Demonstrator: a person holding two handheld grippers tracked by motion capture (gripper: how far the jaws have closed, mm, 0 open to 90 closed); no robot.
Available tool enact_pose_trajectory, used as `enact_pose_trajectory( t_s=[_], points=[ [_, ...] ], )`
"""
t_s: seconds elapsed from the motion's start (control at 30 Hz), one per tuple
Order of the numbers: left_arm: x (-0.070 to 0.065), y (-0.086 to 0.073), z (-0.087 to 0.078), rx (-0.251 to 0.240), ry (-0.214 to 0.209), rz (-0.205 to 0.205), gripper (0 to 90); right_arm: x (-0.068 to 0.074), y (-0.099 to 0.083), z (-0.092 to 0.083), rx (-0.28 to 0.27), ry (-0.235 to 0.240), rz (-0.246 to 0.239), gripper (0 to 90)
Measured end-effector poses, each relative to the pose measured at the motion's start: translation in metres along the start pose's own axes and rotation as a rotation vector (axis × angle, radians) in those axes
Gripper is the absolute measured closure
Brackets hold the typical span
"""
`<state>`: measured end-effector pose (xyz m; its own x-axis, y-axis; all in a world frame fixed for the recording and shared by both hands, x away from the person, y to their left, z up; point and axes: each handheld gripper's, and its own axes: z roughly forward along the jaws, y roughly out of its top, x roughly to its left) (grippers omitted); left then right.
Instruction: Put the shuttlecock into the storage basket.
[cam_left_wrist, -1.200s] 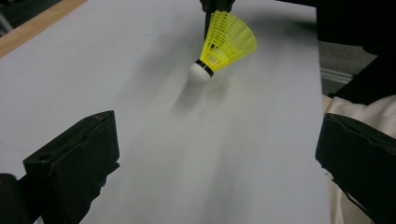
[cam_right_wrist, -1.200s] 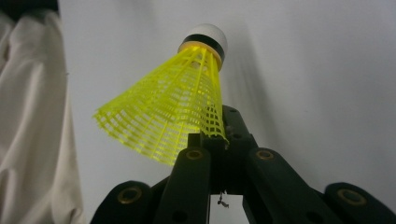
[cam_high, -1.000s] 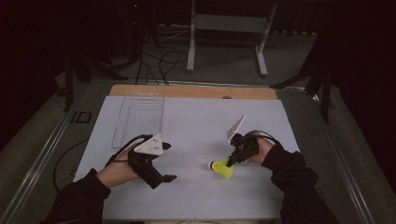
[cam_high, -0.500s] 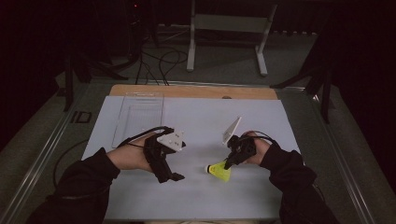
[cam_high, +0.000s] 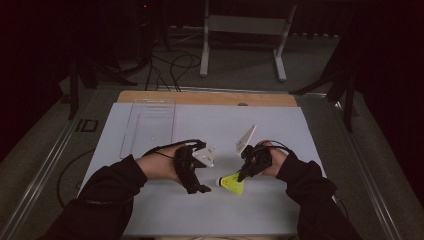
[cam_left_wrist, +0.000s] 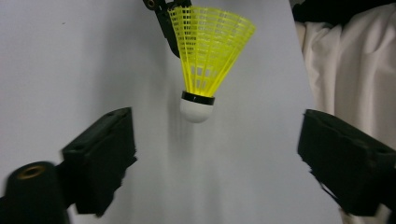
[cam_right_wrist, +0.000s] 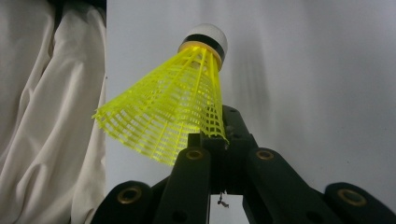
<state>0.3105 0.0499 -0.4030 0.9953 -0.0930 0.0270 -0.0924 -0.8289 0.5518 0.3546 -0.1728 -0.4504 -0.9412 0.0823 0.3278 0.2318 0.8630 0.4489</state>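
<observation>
Just ahead of my left gripper (cam_high: 204, 189) hangs the yellow plastic mesh shuttlecock with a white round tip (cam_left_wrist: 205, 60). Its tip points at the gap between my two wide-apart jaws, close but not touching them. Those jaws have just been closing a little, with nothing between them. My right gripper (cam_right_wrist: 212, 136) is squeezed tight on the rim of the shuttlecock's skirt and holds it just above the white table sheet (cam_high: 260, 125).

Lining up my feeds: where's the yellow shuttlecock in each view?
High view: shuttlecock low centre, at the right gripper.
Left gripper view: top centre, white cork toward the camera.
Right gripper view: centre, skirt rim pinched.
Shared landmark: white table sheet.
</observation>
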Motion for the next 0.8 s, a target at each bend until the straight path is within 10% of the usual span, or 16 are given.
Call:
enact_pose_trajectory(
  t_s=[0.8],
  points=[
    [-0.002, 0.003, 0.041, 0.112, 0.004, 0.070, 57.0, 0.004, 0.006, -0.001, -0.036, 0.042, -0.016, 90.0]
  ],
)
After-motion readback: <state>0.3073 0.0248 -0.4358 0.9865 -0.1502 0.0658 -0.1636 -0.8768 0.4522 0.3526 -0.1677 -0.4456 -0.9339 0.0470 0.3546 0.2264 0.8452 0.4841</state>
